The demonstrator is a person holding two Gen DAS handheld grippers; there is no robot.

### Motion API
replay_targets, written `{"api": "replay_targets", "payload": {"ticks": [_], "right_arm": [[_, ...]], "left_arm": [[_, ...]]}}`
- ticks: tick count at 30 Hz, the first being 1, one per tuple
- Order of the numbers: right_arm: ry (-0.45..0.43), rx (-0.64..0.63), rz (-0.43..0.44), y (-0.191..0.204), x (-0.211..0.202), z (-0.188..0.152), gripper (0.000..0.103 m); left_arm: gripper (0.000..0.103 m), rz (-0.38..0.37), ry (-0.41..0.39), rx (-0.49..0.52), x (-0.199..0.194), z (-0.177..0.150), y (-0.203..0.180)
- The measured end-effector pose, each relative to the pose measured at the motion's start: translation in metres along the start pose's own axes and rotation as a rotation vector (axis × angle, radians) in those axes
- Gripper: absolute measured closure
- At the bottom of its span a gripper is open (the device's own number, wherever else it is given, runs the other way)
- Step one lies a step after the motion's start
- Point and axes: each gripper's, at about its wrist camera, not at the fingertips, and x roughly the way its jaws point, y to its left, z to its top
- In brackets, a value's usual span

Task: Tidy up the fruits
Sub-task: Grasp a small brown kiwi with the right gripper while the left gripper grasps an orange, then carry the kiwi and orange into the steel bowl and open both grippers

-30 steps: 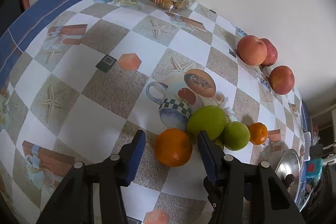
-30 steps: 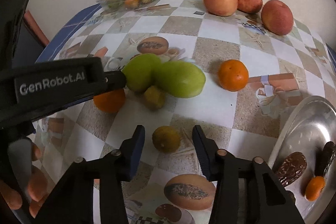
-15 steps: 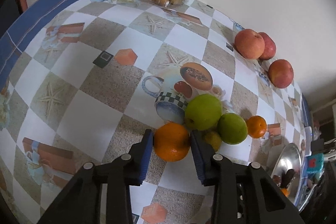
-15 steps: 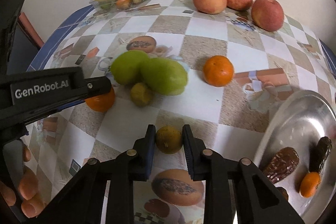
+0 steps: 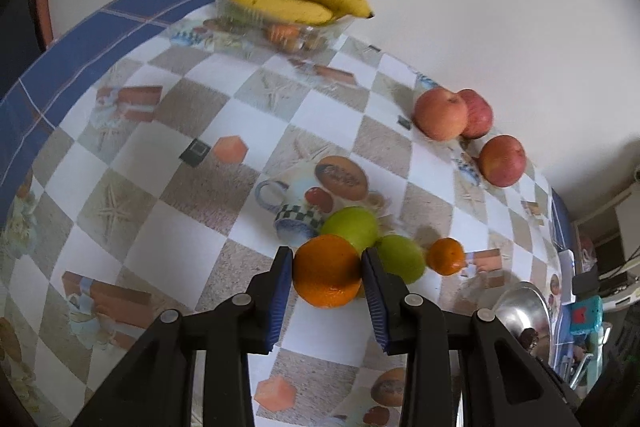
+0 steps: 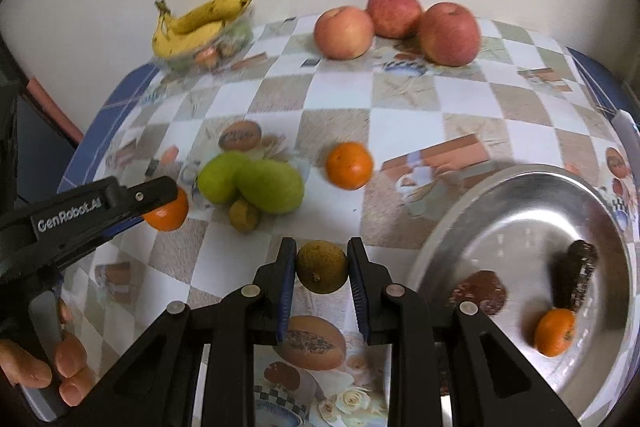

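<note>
"GenRobot.AI" printed on left tongs' (image 6: 160, 203) side, seen in right view. Left tongs (image 5: 327, 273) clamped on orange (image 5: 327, 271), pads on both sides; round, no long axis. Right tongs (image 6: 322, 267) pinching small brownish-green fruit (image 6: 322, 266), dimple facing cam. Just ahead & left of right tongs: two green fruits (image 6: 250, 183), touching. Tray (image 6: 500, 195) to right w/ mandarin (image 6: 555, 331).

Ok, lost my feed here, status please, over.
Left gripper shut on orange. Right gripper shut on brownish-green fruit. Pears crowd the orange; metal tray right.
</note>
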Motion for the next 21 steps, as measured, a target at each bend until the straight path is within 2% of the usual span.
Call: {"api": "replay_targets", "payload": {"ticks": [10, 16, 21], "right_arm": [[-0.04, 0.108, -0.032, -0.044, -0.027, 0.004, 0.076], [-0.044, 0.184, -0.154, -0.093, -0.038, 0.0, 0.076], [-0.036, 0.285, -0.221, -0.138, -0.046, -0.007, 0.076]], "left_arm": [[0.066, 0.009, -0.025, 0.077, -0.01, -0.011, -0.031], [0.066, -0.009, -0.017, 0.153, -0.01, -0.026, -0.062], [0.066, -0.056, 0.004, 0.293, -0.005, -0.05, -0.109]]}}
